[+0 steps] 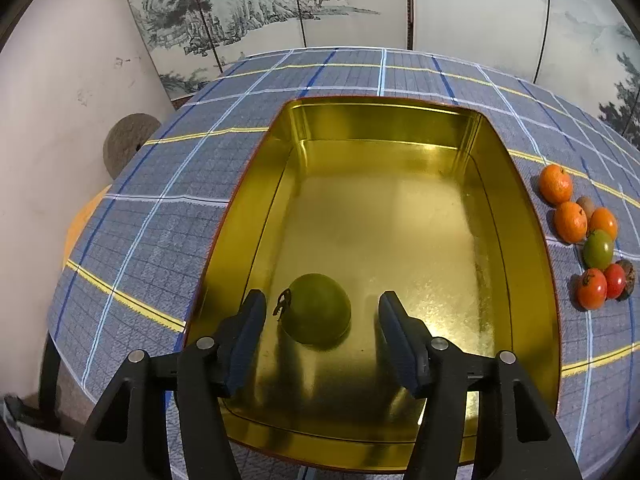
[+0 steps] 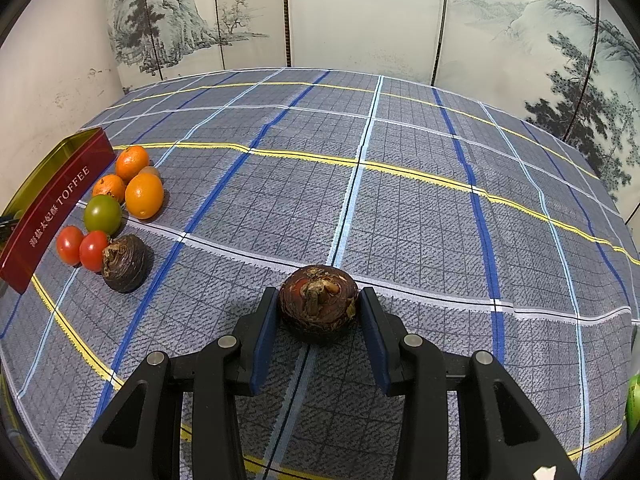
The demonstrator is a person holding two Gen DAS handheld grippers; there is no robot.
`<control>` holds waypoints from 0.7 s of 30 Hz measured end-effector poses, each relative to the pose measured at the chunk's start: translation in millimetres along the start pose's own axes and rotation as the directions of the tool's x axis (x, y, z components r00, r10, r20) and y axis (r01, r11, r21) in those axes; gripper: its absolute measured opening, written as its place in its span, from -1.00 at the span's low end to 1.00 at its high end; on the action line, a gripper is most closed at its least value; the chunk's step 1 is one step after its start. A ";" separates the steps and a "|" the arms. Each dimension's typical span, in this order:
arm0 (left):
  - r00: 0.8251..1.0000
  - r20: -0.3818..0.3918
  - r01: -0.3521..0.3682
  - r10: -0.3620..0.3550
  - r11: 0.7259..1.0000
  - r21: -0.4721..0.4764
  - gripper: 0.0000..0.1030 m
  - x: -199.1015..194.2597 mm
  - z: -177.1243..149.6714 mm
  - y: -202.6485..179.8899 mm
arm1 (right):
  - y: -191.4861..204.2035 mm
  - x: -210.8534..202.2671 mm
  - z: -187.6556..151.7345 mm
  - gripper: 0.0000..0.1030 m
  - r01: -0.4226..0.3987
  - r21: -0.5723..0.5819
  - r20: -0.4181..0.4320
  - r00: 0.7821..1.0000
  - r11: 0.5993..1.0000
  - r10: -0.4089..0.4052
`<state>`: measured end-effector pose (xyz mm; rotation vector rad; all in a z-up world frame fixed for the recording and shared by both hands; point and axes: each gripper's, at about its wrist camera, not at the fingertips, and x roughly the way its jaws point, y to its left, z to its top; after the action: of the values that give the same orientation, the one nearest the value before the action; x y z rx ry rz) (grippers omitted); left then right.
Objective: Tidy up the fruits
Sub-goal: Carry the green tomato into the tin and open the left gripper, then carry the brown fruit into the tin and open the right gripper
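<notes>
A green round fruit lies on the floor of the gold tin box, near its front. My left gripper is open above the box, its fingers apart on either side of the green fruit and not touching it. In the right wrist view my right gripper is shut on a dark brown water chestnut, at or just above the cloth. A pile of fruit lies beside the box: oranges, a green tomato, red tomatoes and another water chestnut. The pile also shows in the left wrist view.
The table carries a blue-grey plaid cloth. The box's red outer wall reads TOFFEE. A painted folding screen stands behind the table and a white wall is at the left. A green object shows at the far right edge.
</notes>
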<state>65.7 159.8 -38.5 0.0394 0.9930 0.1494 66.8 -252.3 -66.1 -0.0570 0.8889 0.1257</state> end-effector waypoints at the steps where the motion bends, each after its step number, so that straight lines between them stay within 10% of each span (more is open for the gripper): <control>1: 1.000 0.003 0.002 -0.002 1.000 -0.002 0.18 -1.3 0.2 0.6 | -0.5 0.3 0.2 -0.27 0.002 0.002 0.000 1.000 1.000 -0.002; 21: 0.996 0.084 0.037 -0.033 0.998 -0.049 0.44 -33.2 -5.4 3.4 | 1.0 4.0 8.4 -0.29 0.038 0.023 -0.046 0.998 0.999 -0.037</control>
<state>43.0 158.2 -13.5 -0.0177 0.9060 0.1392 75.6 -250.0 -63.9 -0.0547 0.9341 0.0789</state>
